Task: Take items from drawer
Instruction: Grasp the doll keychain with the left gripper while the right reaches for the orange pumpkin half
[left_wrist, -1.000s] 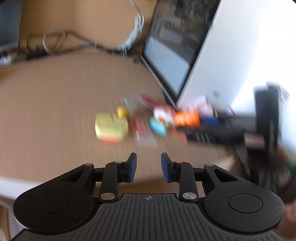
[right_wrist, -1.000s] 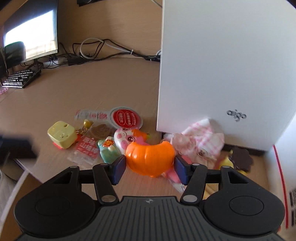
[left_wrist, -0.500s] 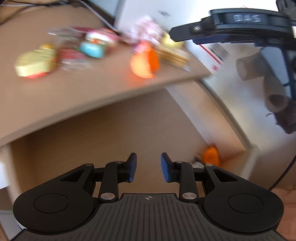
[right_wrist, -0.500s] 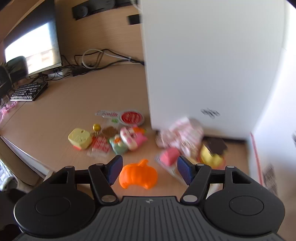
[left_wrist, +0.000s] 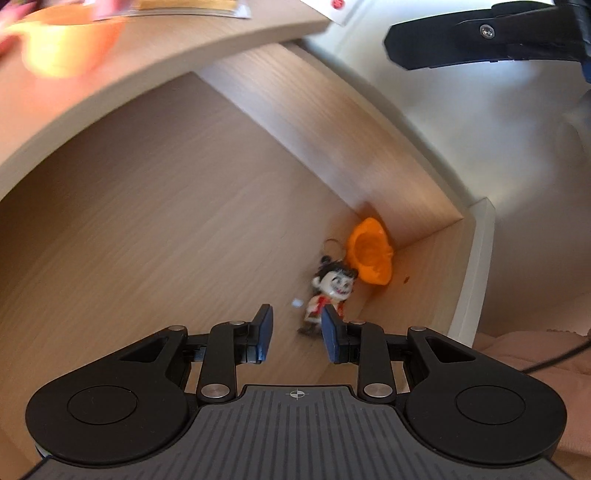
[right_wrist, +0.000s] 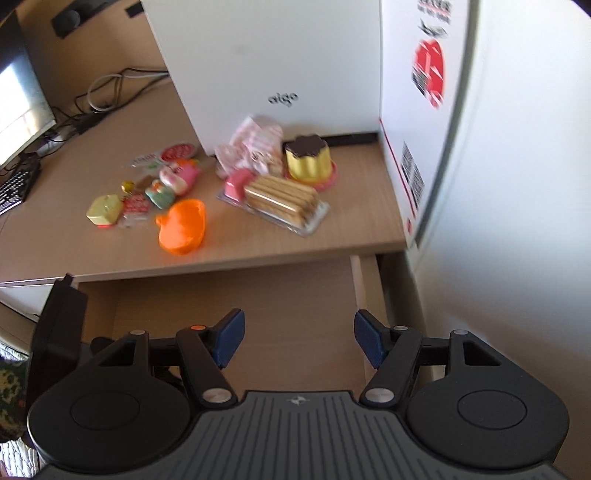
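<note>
The open wooden drawer (left_wrist: 155, 221) fills the left wrist view. In its far right corner lie a small cartoon figure keychain (left_wrist: 328, 291) and an orange pumpkin half (left_wrist: 371, 256). My left gripper (left_wrist: 296, 338) is open just short of the figure, nothing between its fingers. My right gripper (right_wrist: 298, 341) is open and empty above the drawer (right_wrist: 236, 299), below the desk edge. On the desk (right_wrist: 332, 232) lie another orange pumpkin half (right_wrist: 183, 227), a biscuit pack (right_wrist: 282, 201), a pudding toy (right_wrist: 308, 162) and several small toys.
A white computer case (right_wrist: 273, 62) stands behind the items and a white wall (right_wrist: 517, 184) runs along the right. A monitor (right_wrist: 18, 96), keyboard (right_wrist: 13, 184) and cables sit far left. The other gripper's black body (left_wrist: 480, 33) shows top right in the left wrist view.
The right gripper let go of the orange pumpkin half on the desk and drew back over the drawer. The left gripper swung from the desktop down into the drawer, toward the figure.
</note>
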